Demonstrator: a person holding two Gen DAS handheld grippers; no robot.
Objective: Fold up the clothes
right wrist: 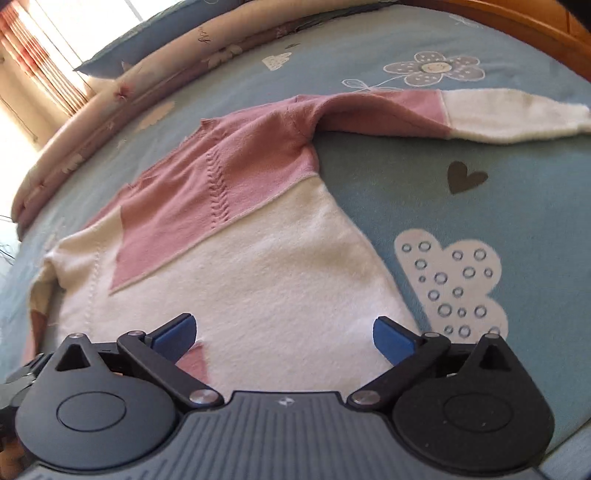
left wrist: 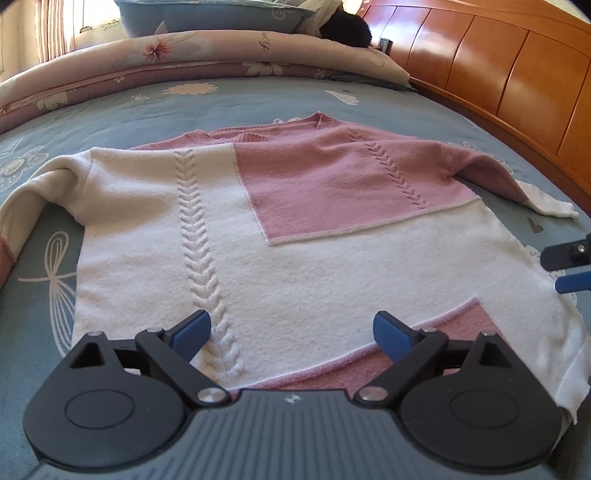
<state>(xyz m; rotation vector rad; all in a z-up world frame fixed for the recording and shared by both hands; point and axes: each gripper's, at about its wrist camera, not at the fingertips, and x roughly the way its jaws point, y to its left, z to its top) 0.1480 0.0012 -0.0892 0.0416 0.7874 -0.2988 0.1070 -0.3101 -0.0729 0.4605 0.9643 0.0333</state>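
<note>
The sweater [left wrist: 280, 236] lies flat on the bed [left wrist: 229, 99], ready for folding; left gripper [left wrist: 291, 332] and right gripper [right wrist: 284, 332] hover over its hem, both spread wide, grasping nothing.

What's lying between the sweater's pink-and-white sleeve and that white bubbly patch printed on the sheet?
Only bare blue bedsheet with a dark printed heart, seen in the right wrist view, between the sleeve and the white patch.

A blue bedsheet printed with white flowers, hearts and dragonflies [left wrist: 229, 99] fills most of both views. A rolled beige-and-pink floral quilt [left wrist: 166, 59] crosses the upper left, with a blue pillow [left wrist: 207, 16] above it. A glossy orange-brown panelled wooden headboard [left wrist: 498, 74] runs down the upper right. Sunlit striped curtains [right wrist: 40, 55] glow at upper left.
</note>
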